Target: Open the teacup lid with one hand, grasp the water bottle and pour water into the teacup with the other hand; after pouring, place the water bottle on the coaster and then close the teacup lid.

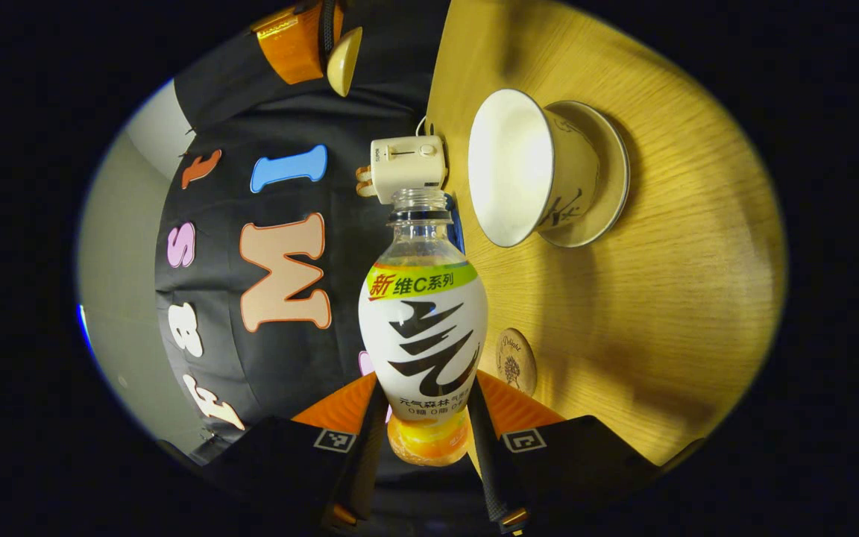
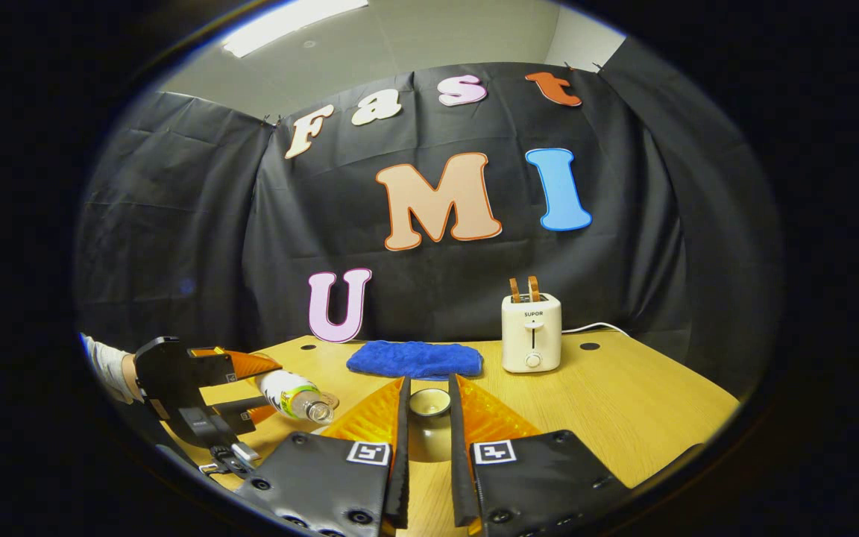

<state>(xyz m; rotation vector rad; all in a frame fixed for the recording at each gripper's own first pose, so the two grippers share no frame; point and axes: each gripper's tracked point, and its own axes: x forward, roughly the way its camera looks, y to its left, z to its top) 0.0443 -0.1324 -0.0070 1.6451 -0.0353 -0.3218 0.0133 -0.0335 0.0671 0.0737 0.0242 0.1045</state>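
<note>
In the left gripper view my left gripper [image 1: 426, 388] is shut on the lower body of a water bottle [image 1: 423, 321] with a white label and no cap. The bottle is tipped onto its side, its open mouth beside the rim of the white teacup [image 1: 523, 168]. The teacup stands open on its saucer [image 1: 608, 175]. A round wooden coaster [image 1: 515, 362] lies on the table near the bottle's base. My right gripper [image 2: 429, 399] is shut on the cream teacup lid [image 2: 429, 403], held above the table. The tipped bottle [image 2: 291, 394] and left gripper [image 2: 262, 391] appear at lower left in the right gripper view.
A cream toaster [image 2: 532, 332] stands at the back of the wooden table [image 2: 623, 403], with a folded blue cloth [image 2: 414, 358] to its left. A sleeved hand [image 2: 109, 369] holds the left gripper. The right gripper [image 1: 329, 45] with the lid [image 1: 344, 60] hangs beyond the bottle.
</note>
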